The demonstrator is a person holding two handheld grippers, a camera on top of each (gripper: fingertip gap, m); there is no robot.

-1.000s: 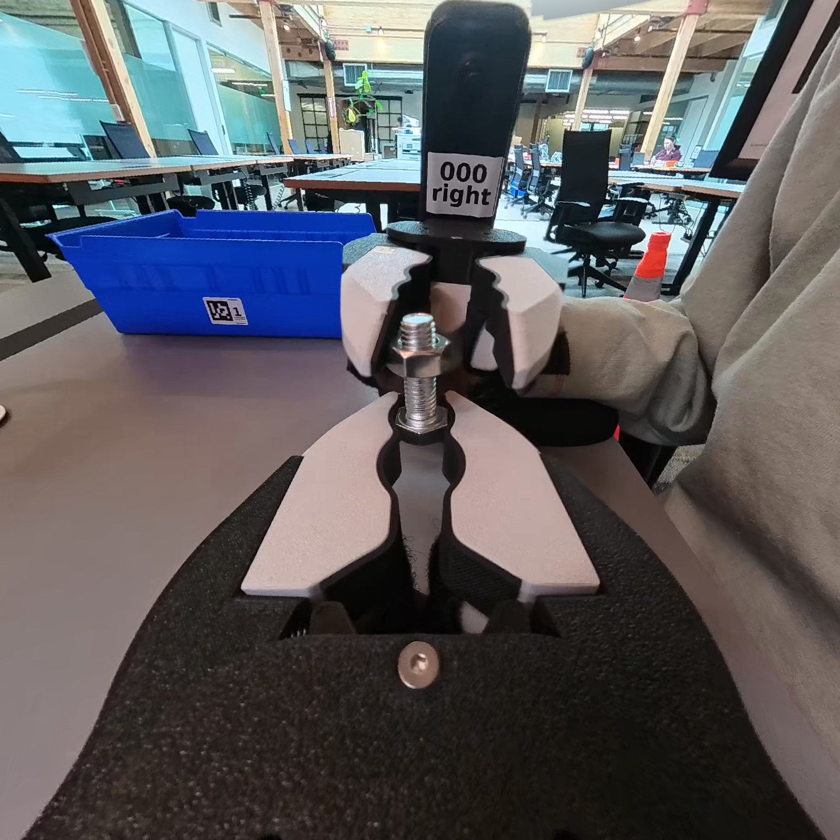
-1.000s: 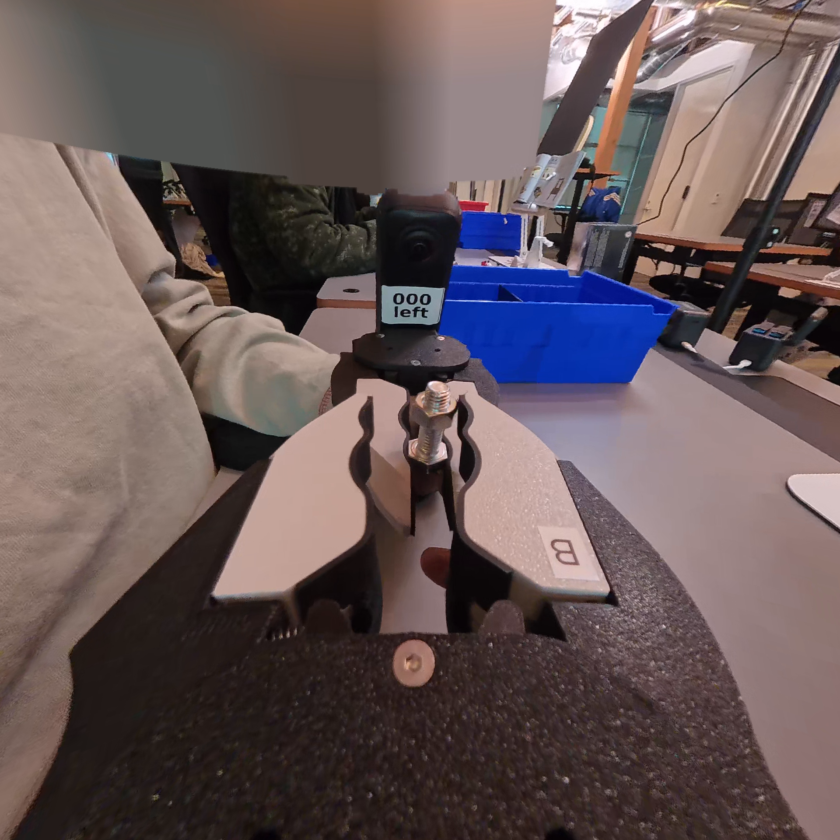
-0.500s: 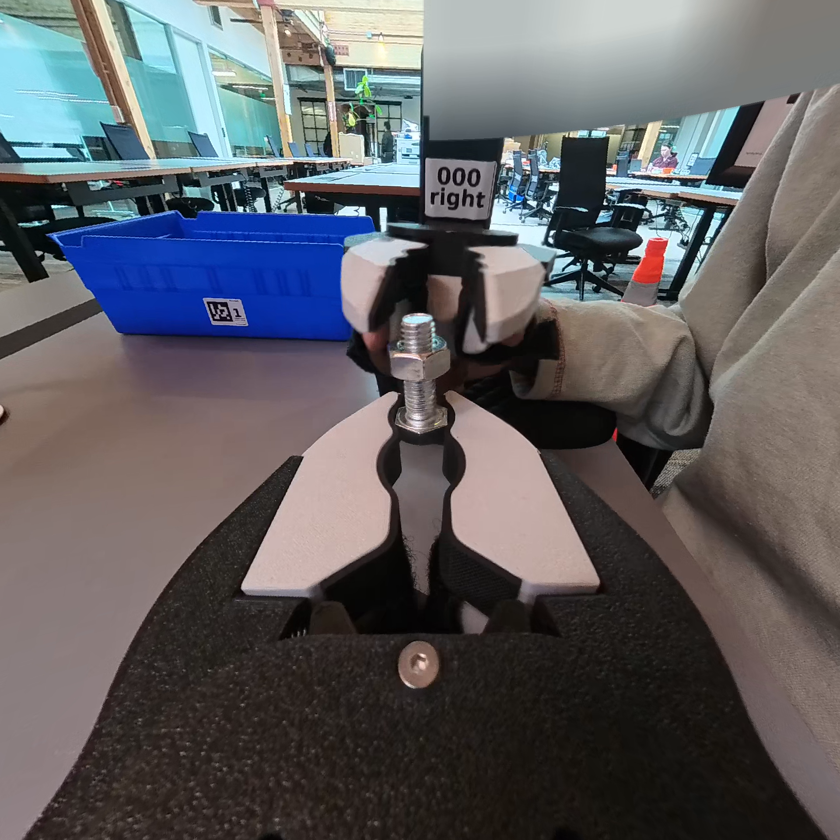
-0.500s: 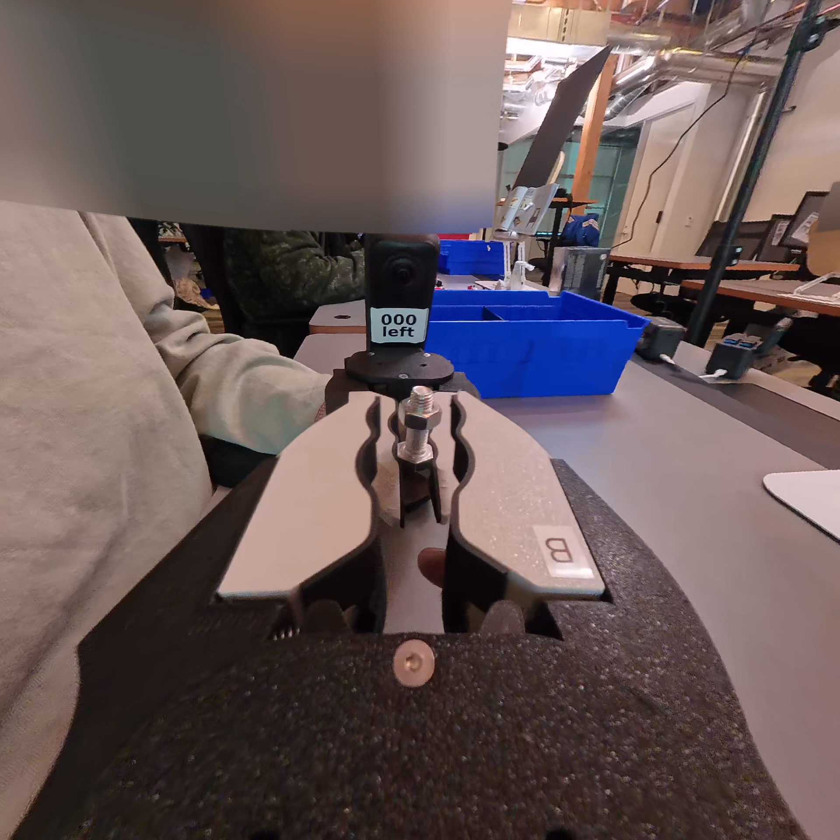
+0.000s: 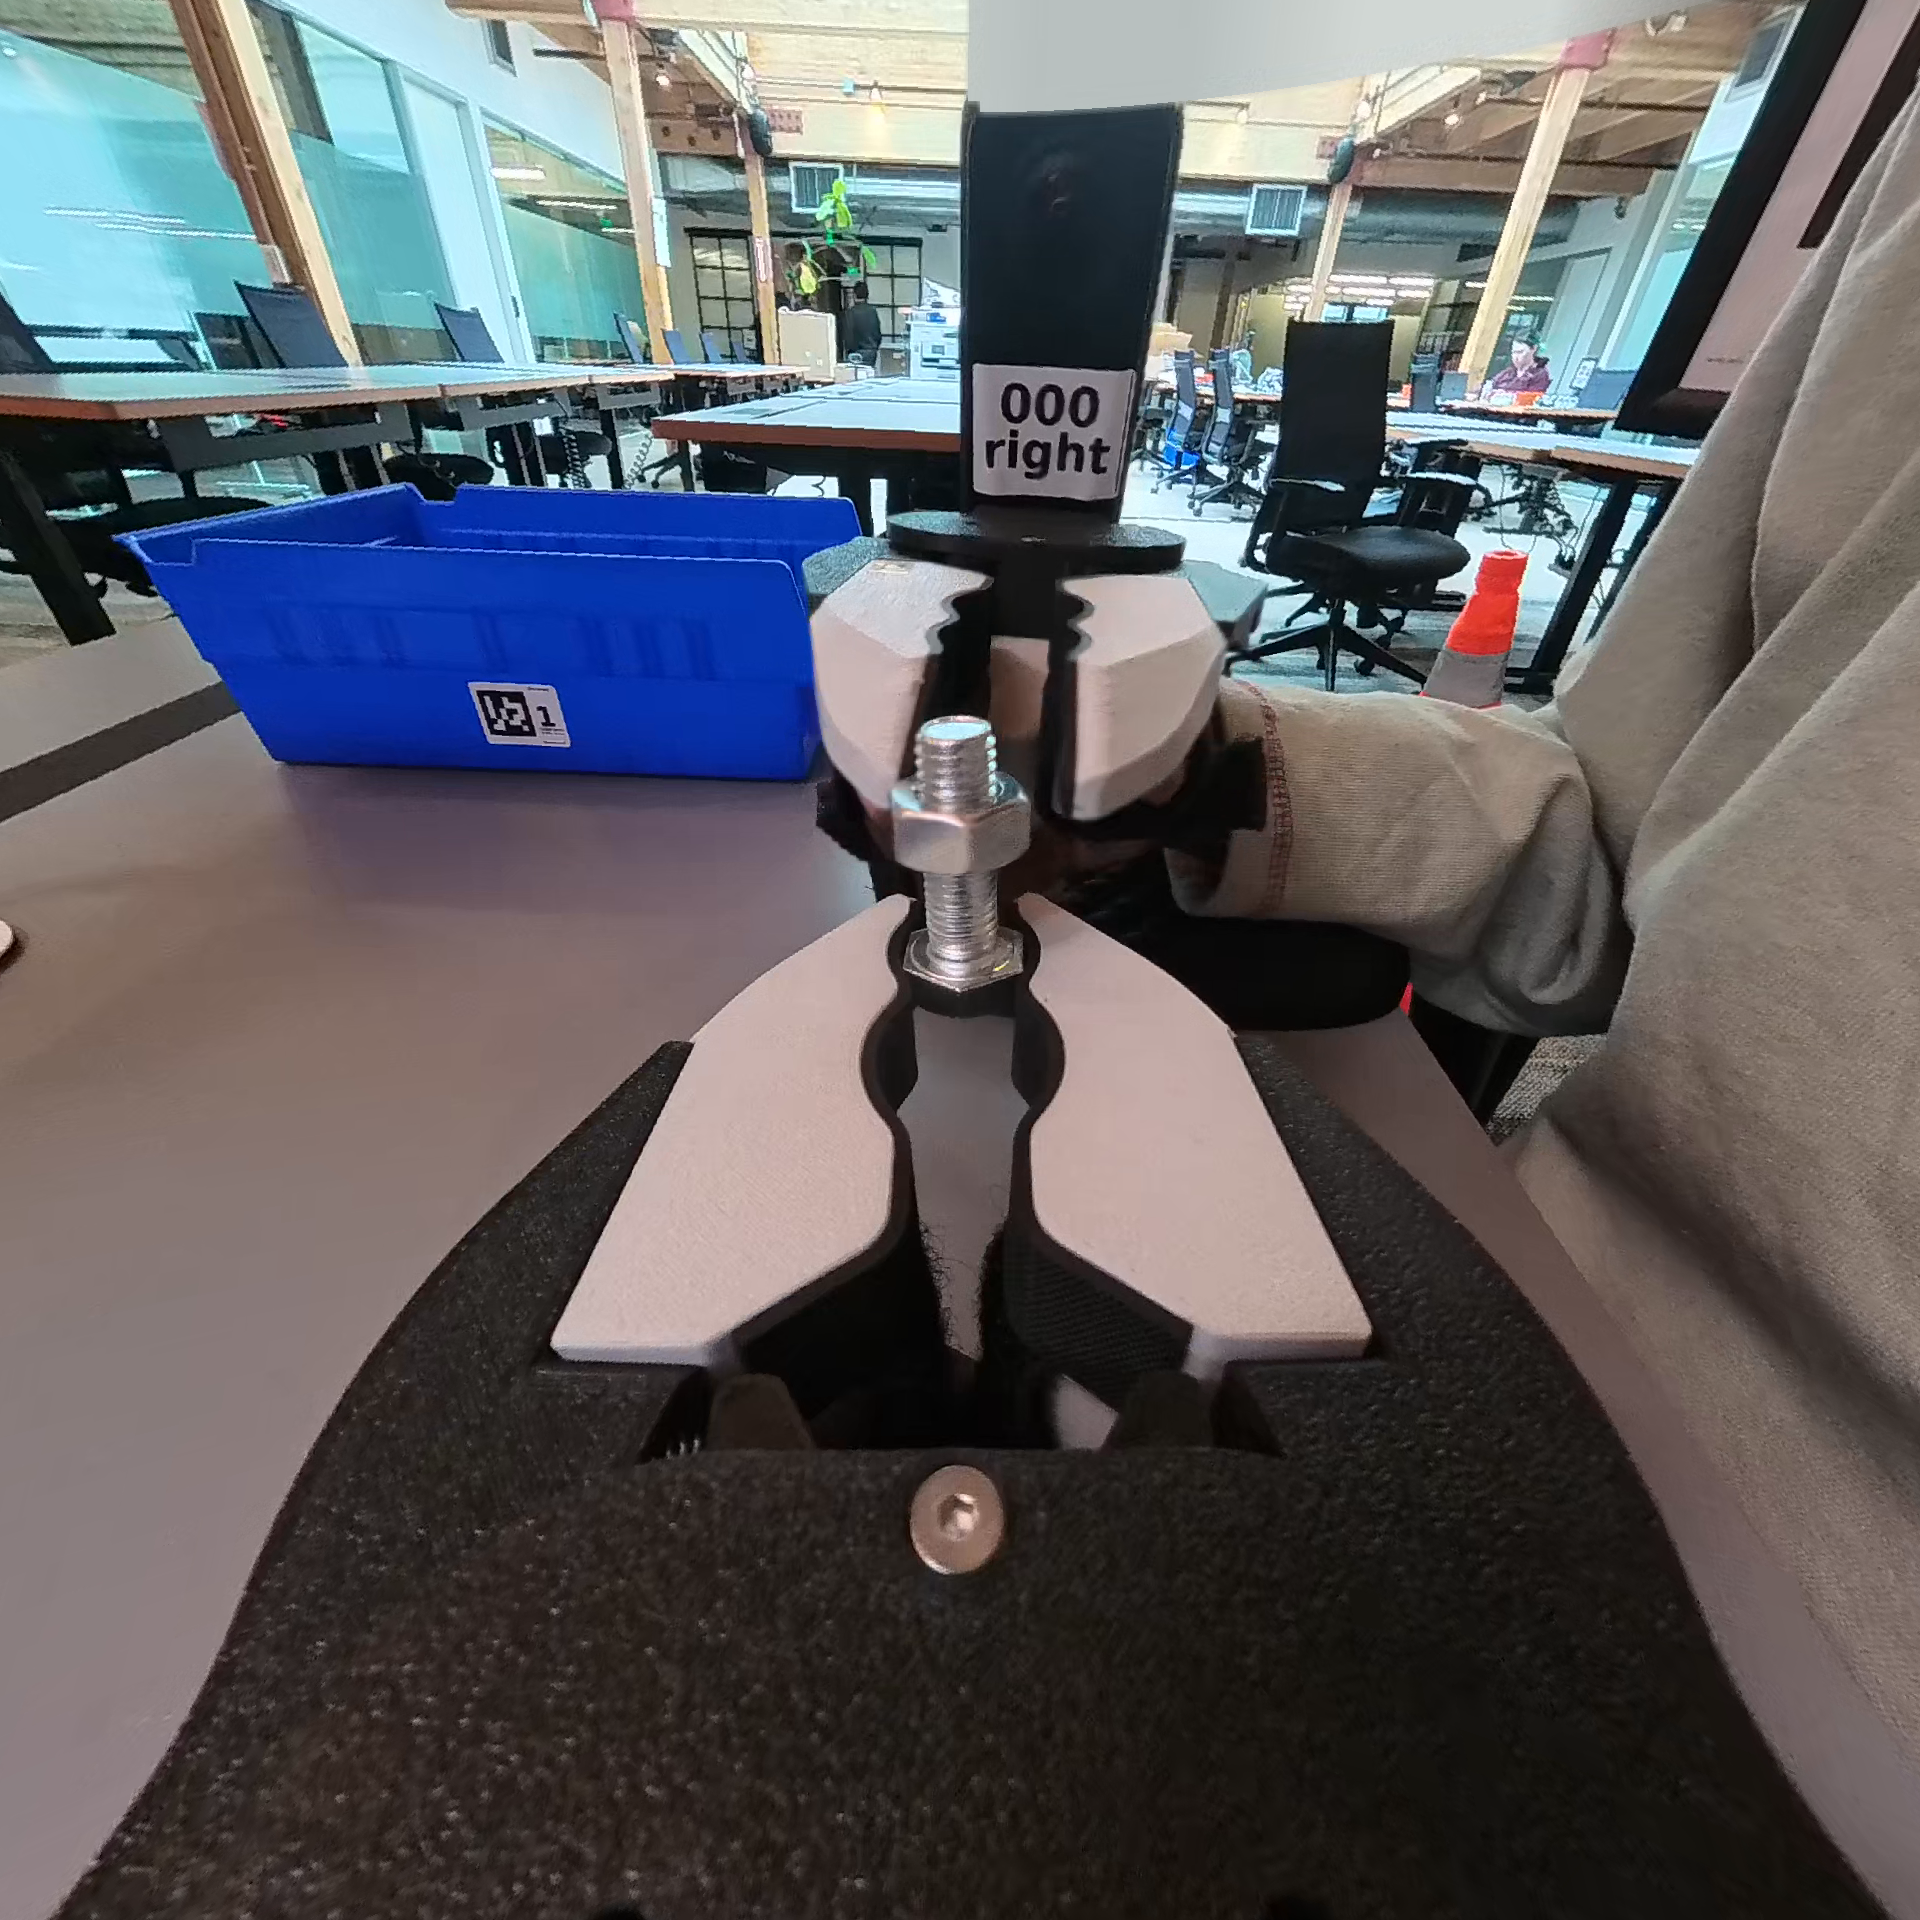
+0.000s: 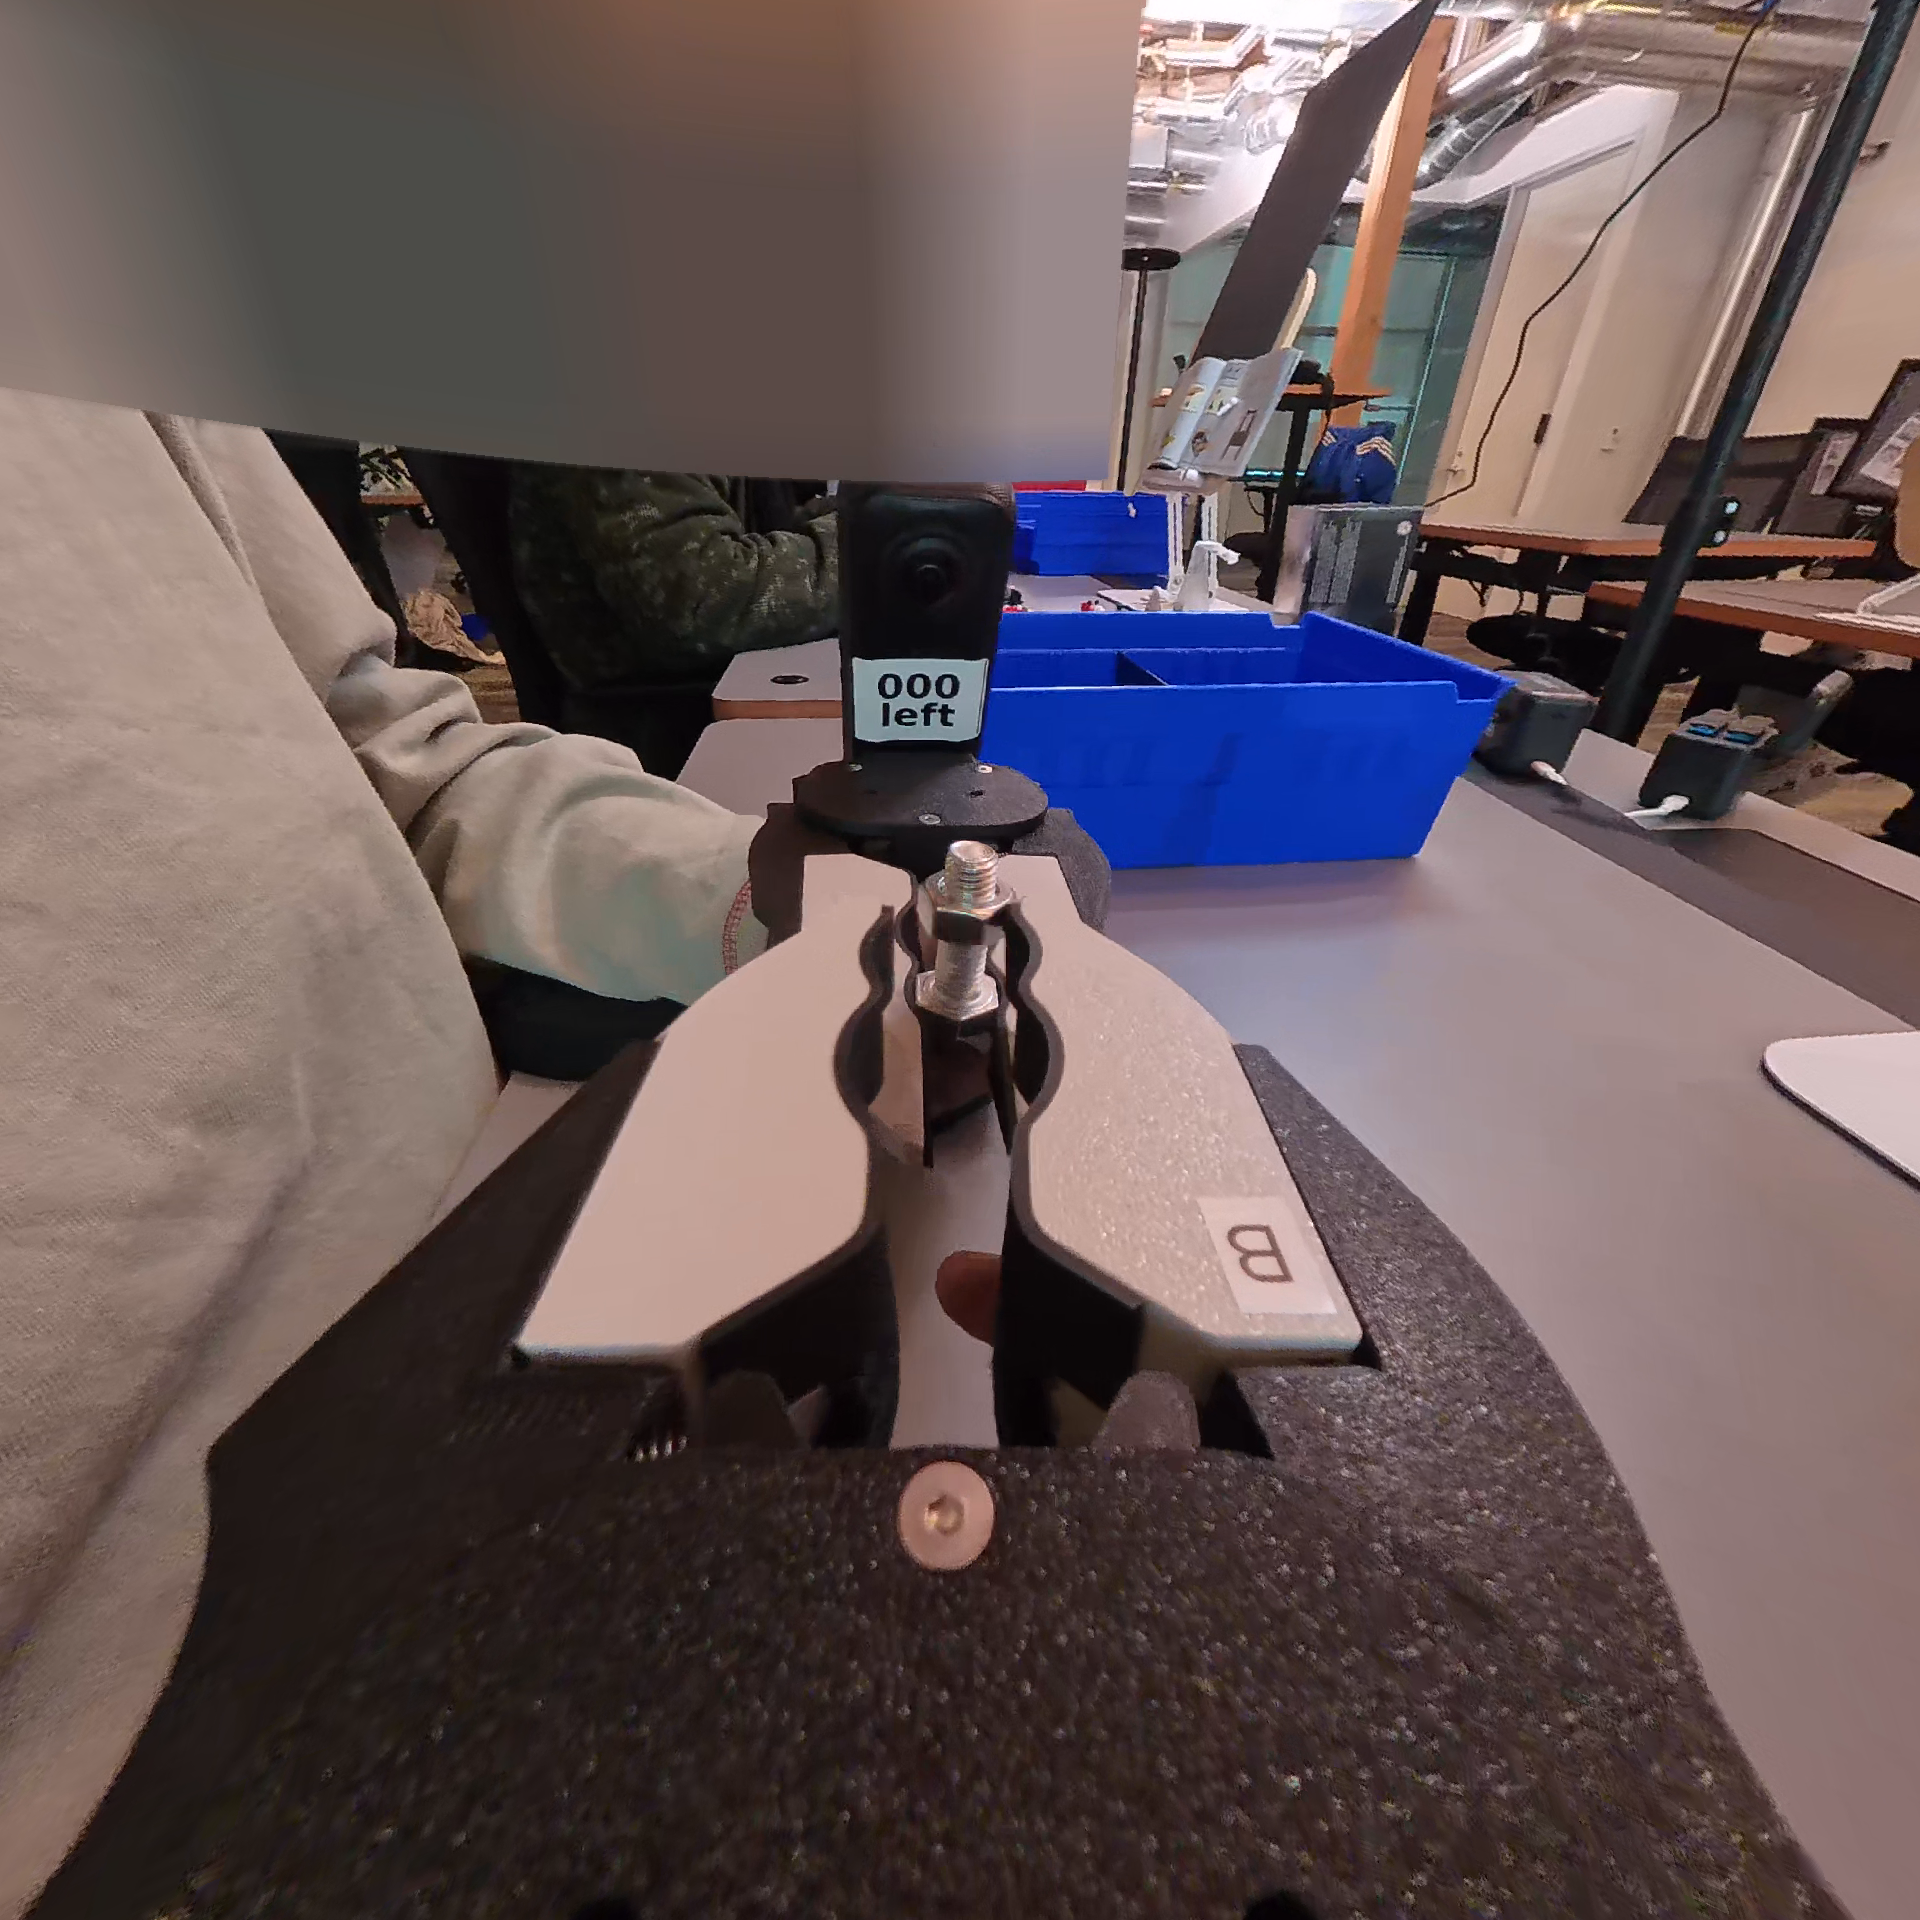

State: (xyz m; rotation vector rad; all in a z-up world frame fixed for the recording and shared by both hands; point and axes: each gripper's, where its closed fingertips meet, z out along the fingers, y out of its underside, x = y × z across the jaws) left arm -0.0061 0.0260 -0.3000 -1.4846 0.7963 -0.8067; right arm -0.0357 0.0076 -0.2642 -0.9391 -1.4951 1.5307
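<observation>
Grey table (image 5: 312, 1039) is being used as the working surface, and above it, at the centre of both frames, a silver bolt (image 5: 958, 914) is being held upright. Its hexagonal head is being pinched between the pads of the left gripper (image 5: 961, 966), as the left wrist view is showing plainly. A silver nut (image 5: 961, 826) is sitting high on the thread. The right gripper (image 6: 971, 925) is being brought round that nut from the opposite side. In the right wrist view the nut is lying at its fingertips (image 6: 1049, 935), but whether the pads are pressing on it cannot be told, since the contact is being hidden by the fingers themselves.

A blue bin (image 5: 499, 644) is being seen at upper left in the left wrist view. Its inner divider is being shown only in the right wrist view, at right of centre. A beige sleeve (image 5: 1455, 831) is being cut off at the right edge. A white flat object (image 6: 1849, 1091) is being cropped at the right edge of the right wrist view. Desks, office chairs (image 5: 1340, 520) and an orange cone (image 5: 1486, 623) are filling the room behind.
</observation>
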